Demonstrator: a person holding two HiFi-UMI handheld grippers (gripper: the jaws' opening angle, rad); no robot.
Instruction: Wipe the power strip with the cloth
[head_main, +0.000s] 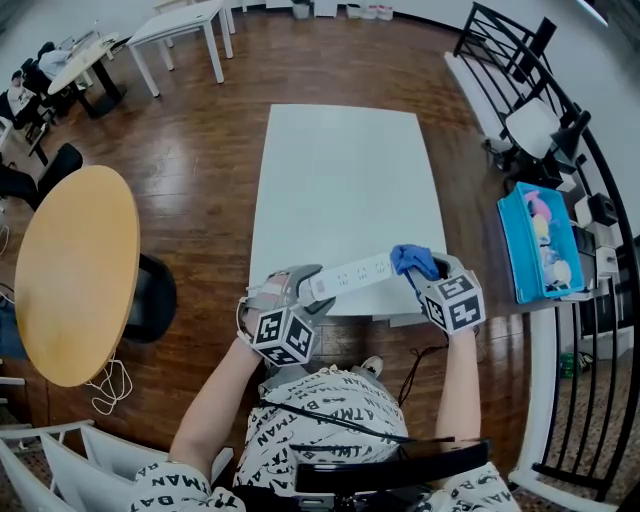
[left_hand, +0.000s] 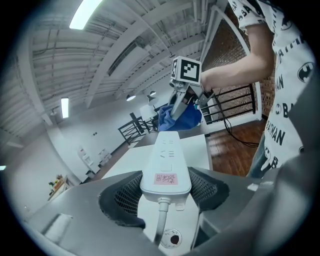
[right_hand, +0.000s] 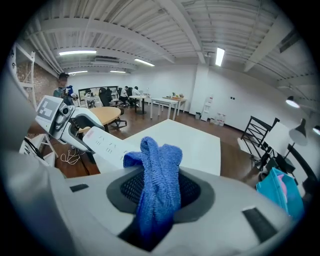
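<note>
Strip (head_main: 350, 275): held off the table (head_main: 340, 170), just above its near edge, lying crosswise between the two grippers; socket face up

Left gripper (head_main: 305, 290): jaws well apart but clamped on the strip's cord end, one ribbed dark pad on each long side; cord drops out below between the jaws; a pink label sits on the top face just ahead of the pads

Right gripper (head_main: 425, 280): jaws pinched on the cloth (head_main: 412, 260), a bunched fold standing up between the pads; loose end pokes forward onto the strip's far end and seems to touch it there

Handling, judged: strip is a rigid moulded bar, white, smooth, rounded edges, likely light; glossy plastic may slip against the pads if pushed sideways; held at one end only, so pressure at the free end levers on the grip; light strokes along its length look safer than hard ones across it; the cord-end hold leaves nearly the whole top face free to wipe

Cloth: blue terry, looped pile, soft and limp, no shape of its own; it will fold round edges and into socket recesses; only the part ahead of the jaws can wipe

Table: flat white top, matt; dark wood floor around it
</note>
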